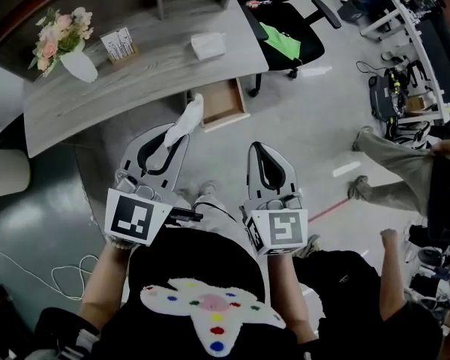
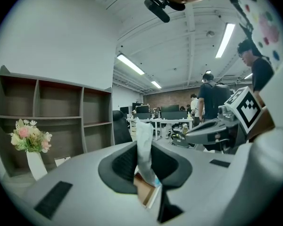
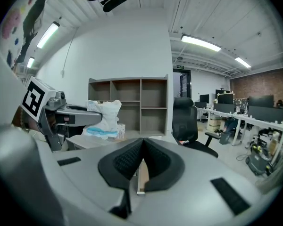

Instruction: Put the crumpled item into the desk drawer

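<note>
**Head view.** Left claw (image 1: 178,136): clenched on the crumpled item (image 1: 190,115), white, sticking out past the tips. The item is held in the air just beside the open desk drawer (image 1: 222,102), not inside it. Right claw (image 1: 262,148): alongside the left one, short of the drawer. The desk (image 1: 135,81) carries a flower vase (image 1: 64,47), a card holder (image 1: 118,43) and a tissue box (image 1: 208,46).

**Left gripper view.** The pads press on the lower part of the crumpled item. It stands upright between them, with a trace of blue at its base.

**Right gripper view.** Jaws closed together, nothing held. A shelf unit (image 3: 132,102) and an office chair (image 3: 185,121) stand beyond.
</note>
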{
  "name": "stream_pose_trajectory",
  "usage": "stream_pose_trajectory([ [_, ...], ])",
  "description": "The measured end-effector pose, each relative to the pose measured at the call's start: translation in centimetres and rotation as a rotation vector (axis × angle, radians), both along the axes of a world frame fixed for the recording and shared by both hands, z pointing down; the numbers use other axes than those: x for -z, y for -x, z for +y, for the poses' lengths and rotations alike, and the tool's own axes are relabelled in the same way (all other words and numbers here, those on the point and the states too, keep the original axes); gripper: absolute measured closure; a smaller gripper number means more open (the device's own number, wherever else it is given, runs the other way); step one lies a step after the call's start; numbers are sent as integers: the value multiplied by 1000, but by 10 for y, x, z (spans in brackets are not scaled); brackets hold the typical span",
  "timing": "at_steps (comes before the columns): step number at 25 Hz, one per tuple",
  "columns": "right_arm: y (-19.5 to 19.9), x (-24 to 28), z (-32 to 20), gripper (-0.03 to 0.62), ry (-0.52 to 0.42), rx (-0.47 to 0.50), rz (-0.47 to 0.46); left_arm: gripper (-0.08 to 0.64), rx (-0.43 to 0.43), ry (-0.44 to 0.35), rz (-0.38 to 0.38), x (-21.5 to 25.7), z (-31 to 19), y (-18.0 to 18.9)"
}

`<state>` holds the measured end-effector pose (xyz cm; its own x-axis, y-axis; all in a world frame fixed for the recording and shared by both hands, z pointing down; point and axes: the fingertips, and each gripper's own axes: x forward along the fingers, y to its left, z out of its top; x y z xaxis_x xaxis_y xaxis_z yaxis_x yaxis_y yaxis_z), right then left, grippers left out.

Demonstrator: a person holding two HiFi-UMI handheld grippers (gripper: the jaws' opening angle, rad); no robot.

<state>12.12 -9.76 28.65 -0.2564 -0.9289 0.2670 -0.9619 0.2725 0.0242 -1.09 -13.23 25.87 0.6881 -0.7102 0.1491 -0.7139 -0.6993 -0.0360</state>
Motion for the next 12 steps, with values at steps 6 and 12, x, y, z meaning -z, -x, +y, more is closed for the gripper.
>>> stream_pose_trajectory([
  [6, -6, -1, -5, 588, 2, -7, -3, 489, -4, 17, 1, -5, -3, -7],
  [12, -12, -9, -9, 588, 28, -10, -5, 489, -13, 33, -3, -11, -5, -16],
])
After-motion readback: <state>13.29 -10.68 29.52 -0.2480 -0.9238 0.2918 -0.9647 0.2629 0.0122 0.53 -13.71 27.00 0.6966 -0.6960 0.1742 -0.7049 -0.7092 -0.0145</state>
